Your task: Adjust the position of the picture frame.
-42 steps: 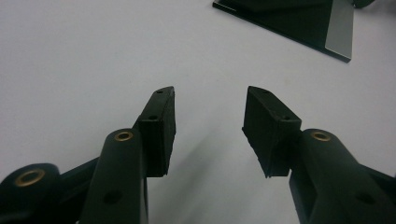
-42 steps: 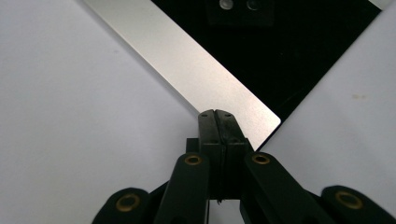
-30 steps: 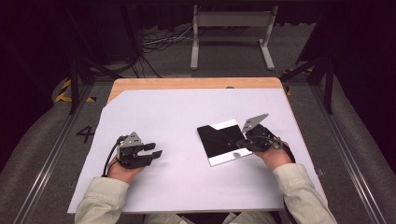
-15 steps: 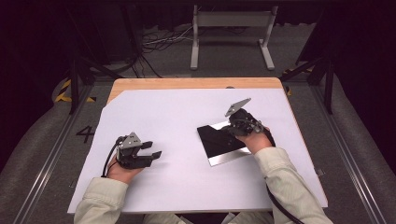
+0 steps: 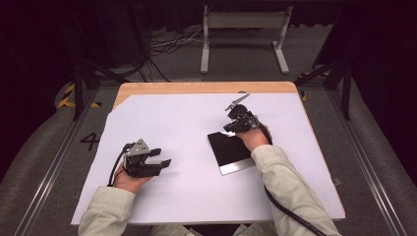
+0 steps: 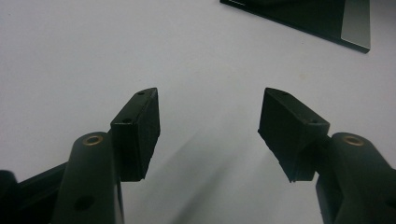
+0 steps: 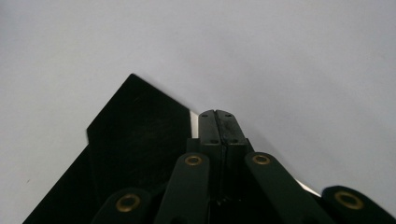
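Observation:
A flat black sheet [image 5: 231, 152] with a silvery strip along its near edge lies on the white table cover, right of the middle. My right gripper [image 5: 229, 128] is shut, its tips low over the sheet's far corner. In the right gripper view the shut pads [image 7: 217, 116] sit beside the black sheet [image 7: 135, 130]; I cannot see whether they pinch its edge. My left gripper [image 5: 161, 157] rests at the near left, open; its jaws have just been opening, with nothing between them. In the left gripper view the left gripper [image 6: 210, 121] points across bare cover toward the sheet [image 6: 308, 14].
The white cover [image 5: 196, 118] spans the table, with a strip of bare wood [image 5: 196, 87] at the far edge. A grey metal stand [image 5: 243, 22] and cables sit on the floor behind. Dark rails run along both sides.
My right gripper moved left and away, from the sheet's right side to its far corner. The pale triangle at that corner no longer shows. The left jaws spread wider; the left hand stayed put.

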